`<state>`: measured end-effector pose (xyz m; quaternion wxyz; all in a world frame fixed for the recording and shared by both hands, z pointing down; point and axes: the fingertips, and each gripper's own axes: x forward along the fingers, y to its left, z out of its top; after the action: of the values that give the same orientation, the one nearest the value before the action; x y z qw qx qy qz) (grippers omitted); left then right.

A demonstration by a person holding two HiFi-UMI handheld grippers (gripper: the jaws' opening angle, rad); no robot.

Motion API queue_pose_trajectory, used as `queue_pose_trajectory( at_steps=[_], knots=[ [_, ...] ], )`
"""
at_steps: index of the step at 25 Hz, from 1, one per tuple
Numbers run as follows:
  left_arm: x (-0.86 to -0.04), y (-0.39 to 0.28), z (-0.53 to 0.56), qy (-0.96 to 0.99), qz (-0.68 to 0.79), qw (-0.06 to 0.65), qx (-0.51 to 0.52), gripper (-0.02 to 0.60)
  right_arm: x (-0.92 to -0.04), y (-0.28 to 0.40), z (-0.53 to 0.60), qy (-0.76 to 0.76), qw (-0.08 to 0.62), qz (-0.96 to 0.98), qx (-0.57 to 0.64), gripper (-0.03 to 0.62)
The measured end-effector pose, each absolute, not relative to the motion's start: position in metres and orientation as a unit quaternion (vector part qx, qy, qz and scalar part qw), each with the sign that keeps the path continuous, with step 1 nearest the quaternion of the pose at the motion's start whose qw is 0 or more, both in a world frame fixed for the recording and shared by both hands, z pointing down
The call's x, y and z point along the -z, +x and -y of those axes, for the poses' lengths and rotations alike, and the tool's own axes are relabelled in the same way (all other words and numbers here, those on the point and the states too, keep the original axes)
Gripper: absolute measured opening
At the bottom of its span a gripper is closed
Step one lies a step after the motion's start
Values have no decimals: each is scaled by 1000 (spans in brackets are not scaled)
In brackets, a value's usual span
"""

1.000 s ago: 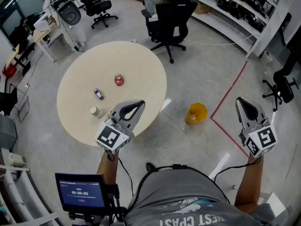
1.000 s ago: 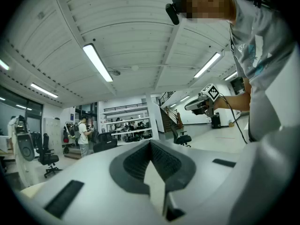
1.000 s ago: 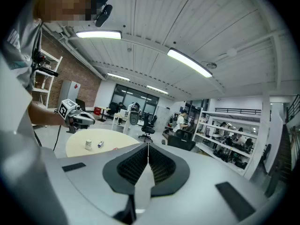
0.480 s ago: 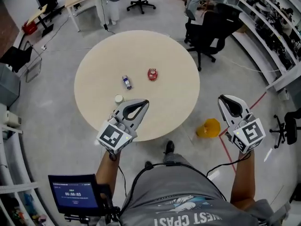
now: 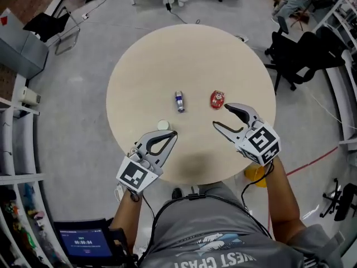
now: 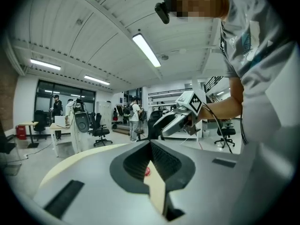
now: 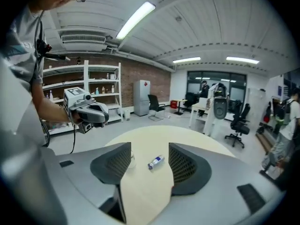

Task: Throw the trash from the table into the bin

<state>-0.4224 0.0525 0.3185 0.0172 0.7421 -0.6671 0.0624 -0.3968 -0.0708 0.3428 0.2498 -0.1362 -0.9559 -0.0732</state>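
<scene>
Three bits of trash lie on the round beige surface [image 5: 167,54]. Near its middle is a small blue-and-silver can [image 5: 179,101], lying on its side. A crumpled red wrapper [image 5: 217,99] sits near the can, on the right gripper's side. A small clear plastic cup [image 5: 163,125] stands nearer the person than the can, towards the left gripper's side. The yellow bin [image 5: 255,172] is on the floor, well apart from the can, past the surface's near edge and partly hidden behind the right forearm.

The right gripper [image 5: 220,115] hovers over the surface on the wrapper's side of the can. Its jaws have just been opening and stand about half apart with nothing between the pads. Its own view frames the can further off in the gap, with the cup at the edge of one jaw. The left gripper [image 5: 170,133] hangs on the person's side of the can, just beside the cup, with its jaws together and empty.

The can looks like the likely first pick. It should be light and stiff but thin-walled and smooth, and being round it may roll if nudged. Closing across the middle of its body, square to its long axis, seems safest. The wrapper is probably soft and nearly weightless, so pinch its bulk. The cup would crush easily, so hold its wall gently.
</scene>
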Motion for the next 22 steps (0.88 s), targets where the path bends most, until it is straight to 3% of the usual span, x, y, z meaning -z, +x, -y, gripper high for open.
queue_pose_trajectory(
  at_steps=[8,15,22],
  knots=[
    [-393,-484,-60,677,721,101,-107,43,-469,-528,-39,-382,310,867,78,271],
    [-432,-523,-94,640,750,135,-104,43,-553,-568,-109,-461,344,804,152,304],
    [-450,-526,-115,624,760,158,-95,43,-608,-571,-110,-441,392,781,205,285]
  ],
)
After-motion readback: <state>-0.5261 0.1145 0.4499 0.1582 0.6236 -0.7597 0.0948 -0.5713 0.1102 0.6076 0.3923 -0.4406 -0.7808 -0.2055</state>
